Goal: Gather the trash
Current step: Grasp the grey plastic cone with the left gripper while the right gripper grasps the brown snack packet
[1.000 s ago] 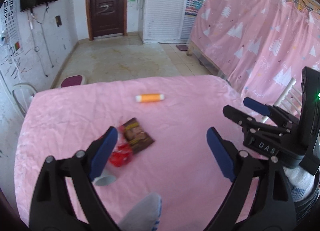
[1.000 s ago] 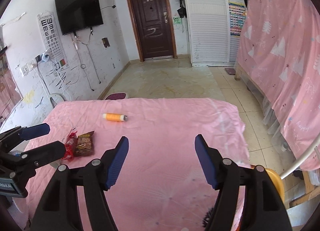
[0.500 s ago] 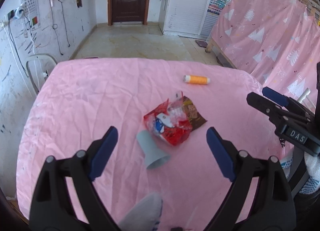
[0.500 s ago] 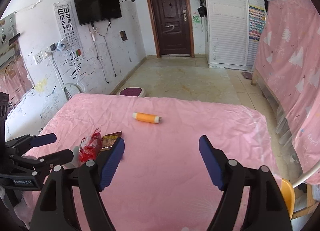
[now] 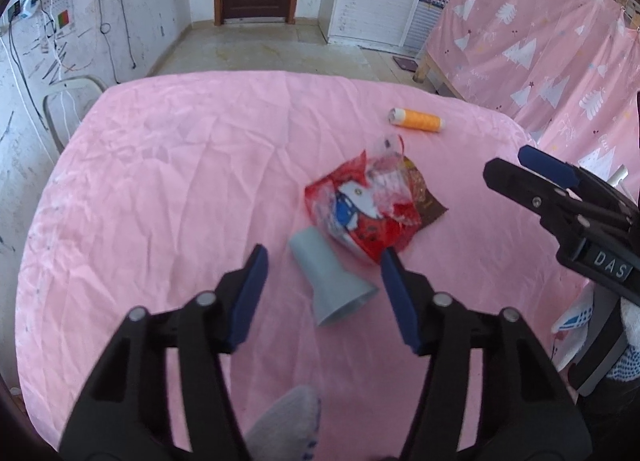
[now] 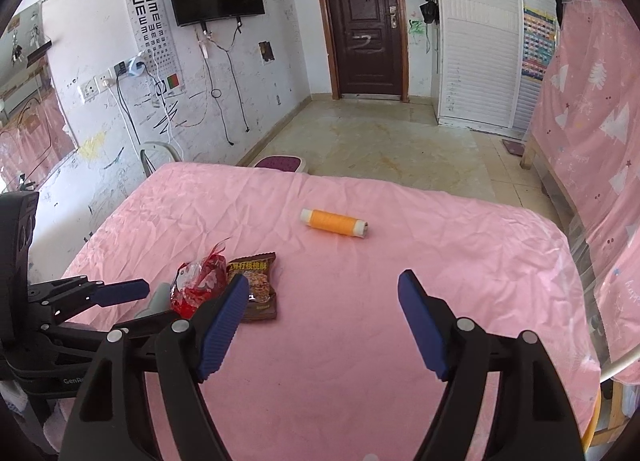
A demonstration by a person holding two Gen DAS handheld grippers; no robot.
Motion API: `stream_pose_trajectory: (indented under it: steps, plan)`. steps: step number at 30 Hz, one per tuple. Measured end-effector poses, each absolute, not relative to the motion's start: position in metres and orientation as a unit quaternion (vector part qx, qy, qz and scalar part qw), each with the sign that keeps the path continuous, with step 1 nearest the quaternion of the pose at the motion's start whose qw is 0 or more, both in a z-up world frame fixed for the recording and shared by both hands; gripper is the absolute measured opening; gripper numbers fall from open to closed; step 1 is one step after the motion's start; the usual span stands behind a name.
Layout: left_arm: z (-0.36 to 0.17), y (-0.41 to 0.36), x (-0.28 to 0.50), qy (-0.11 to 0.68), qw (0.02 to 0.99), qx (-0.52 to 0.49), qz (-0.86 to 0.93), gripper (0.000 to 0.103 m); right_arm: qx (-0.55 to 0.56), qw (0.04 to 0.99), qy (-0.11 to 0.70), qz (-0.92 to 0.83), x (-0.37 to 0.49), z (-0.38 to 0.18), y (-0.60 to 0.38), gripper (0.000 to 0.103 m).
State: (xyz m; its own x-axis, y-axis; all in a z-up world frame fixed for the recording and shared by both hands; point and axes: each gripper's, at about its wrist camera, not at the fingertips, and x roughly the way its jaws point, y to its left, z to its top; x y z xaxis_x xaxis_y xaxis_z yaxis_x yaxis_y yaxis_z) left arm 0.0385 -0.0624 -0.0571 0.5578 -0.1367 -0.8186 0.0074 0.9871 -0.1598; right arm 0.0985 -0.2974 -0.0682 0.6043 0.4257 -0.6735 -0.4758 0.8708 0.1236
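Between left gripper fingers: gray cup on side, untouched.

Two wrappers, one cup, one thread spool.

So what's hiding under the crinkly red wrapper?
A brown snack packet pokes out from under the red wrapper on one side. The right view shows them side by side. Whatever else might lie beneath is covered; only the pink cloth shows around it.
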Motion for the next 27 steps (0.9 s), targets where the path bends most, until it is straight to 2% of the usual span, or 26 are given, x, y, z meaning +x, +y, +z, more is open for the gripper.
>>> stream_pose_trajectory:
  steps: [3,9,27]
  plan:
    - [-0.060,-0.061,0.039,0.471,0.879,-0.067,-0.041,0.042,-0.044,0.891,0.373,0.255,0.102,-0.073,-0.288,0.067]
    - [-0.061,-0.050,0.037,0.468,0.879,-0.077,-0.046,0.036,-0.064,0.881,0.388,0.264,0.108,-0.082,-0.269,0.067]
    - [-0.063,-0.017,0.028,0.461,0.880,-0.106,-0.049,0.034,-0.103,0.857,0.418,0.283,0.117,-0.099,-0.227,0.067]
